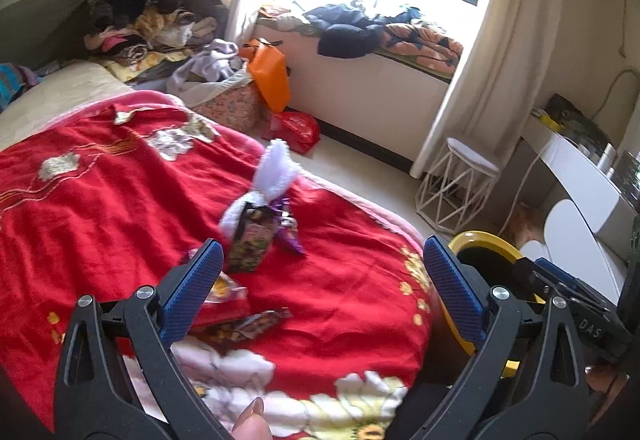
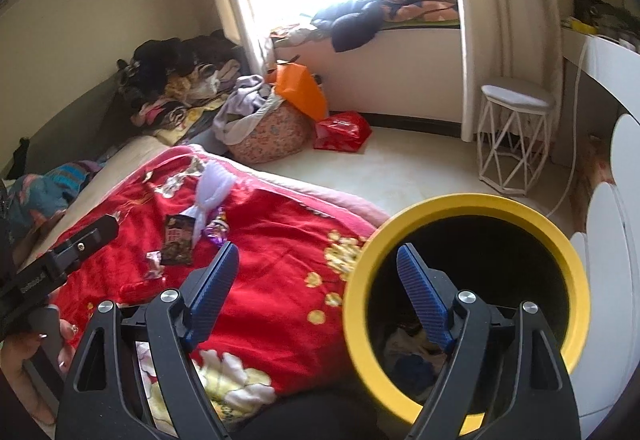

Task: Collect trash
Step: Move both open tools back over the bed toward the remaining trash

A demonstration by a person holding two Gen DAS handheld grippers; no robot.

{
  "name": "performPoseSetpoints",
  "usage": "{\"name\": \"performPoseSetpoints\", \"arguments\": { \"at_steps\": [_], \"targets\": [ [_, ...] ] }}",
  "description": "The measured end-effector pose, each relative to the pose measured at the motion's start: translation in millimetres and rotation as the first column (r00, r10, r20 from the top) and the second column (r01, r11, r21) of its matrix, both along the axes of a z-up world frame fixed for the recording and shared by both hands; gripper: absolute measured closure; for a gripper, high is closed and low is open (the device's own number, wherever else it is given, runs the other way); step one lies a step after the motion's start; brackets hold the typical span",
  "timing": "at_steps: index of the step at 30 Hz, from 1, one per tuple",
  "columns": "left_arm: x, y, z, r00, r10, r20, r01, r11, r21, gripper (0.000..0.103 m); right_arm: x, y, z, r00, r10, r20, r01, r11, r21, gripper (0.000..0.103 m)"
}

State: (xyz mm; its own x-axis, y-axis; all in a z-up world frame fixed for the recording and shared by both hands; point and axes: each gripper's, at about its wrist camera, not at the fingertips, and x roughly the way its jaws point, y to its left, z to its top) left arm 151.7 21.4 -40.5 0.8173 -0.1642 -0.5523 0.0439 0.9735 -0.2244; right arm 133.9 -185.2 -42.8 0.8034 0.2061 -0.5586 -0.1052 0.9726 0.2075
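Both tongs stand wide apart and hold nothing. The left tongs (image 1: 320, 276) hang over the red blanket (image 1: 100, 199) on the bed, where the trash lies: a dark snack packet (image 1: 250, 240) with a white tissue (image 1: 276, 167) and a purple wrapper (image 1: 290, 236) touching it, and a flat wrapper (image 1: 248, 326) nearer the pads. The right tongs (image 2: 318, 282) straddle the yellow rim of the bin (image 2: 472, 205) beside the bed; scraps lie in its dark bottom
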Motion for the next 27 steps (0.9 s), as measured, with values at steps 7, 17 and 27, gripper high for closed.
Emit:
{"name": "performPoseSetpoints", "arguments": {
  "at_steps": [7,17,27],
  "targets": [
    [-3.5,34.1,-5.1,0.997,0.073,-0.015,-0.073,0.997,0.000,0.011,12.8,24.1,3.0,0.998,0.058,-0.003,-0.058,0.998,-0.008,0.024],
    [-11.9,76.5,-20.7,0.987,0.150,-0.058,-0.149,0.989,0.008,0.011,25.9,59.5,1.0,0.992,0.126,-0.015,-0.127,0.992,-0.027,0.024],
    [-12.3,104.3,-43.5,0.978,0.166,-0.124,-0.166,0.986,0.008,0.011,37.6,90.2,-5.6,0.983,0.184,-0.027,-0.185,0.982,-0.040,0.024]
  ]
}}
